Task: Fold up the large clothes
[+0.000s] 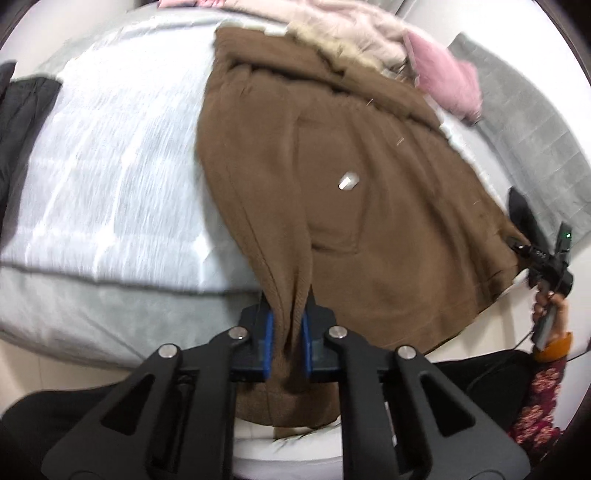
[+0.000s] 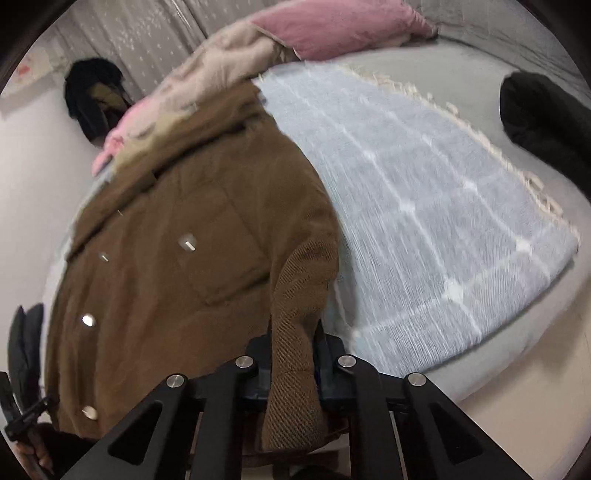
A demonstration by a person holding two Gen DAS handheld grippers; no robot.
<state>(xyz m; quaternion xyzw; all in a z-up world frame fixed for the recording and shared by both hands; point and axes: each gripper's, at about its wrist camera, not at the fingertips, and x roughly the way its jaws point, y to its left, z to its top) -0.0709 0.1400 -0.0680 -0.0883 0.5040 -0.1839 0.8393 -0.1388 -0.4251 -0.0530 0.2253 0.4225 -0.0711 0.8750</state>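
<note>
Brown coat [image 1: 369,192], silver-buttoned, is spread on bed [image 1: 110,177]; hem is clamped by left gripper [image 1: 287,332] and right gripper [image 2: 293,363].

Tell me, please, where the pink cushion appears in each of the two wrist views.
Left wrist view: the pink cushion lies at the upper right, beyond the brown coat.
Right wrist view: the pink cushion lies at the top centre.
Shared landmark: the brown coat, with the beige fluffy garment next to the cushion.

Home bedroom, bed [image 2: 554,306] with pale checked blanket [image 2: 424,206], pink pillow [image 2: 332,29], starry curtain [image 2: 147,33]
</note>
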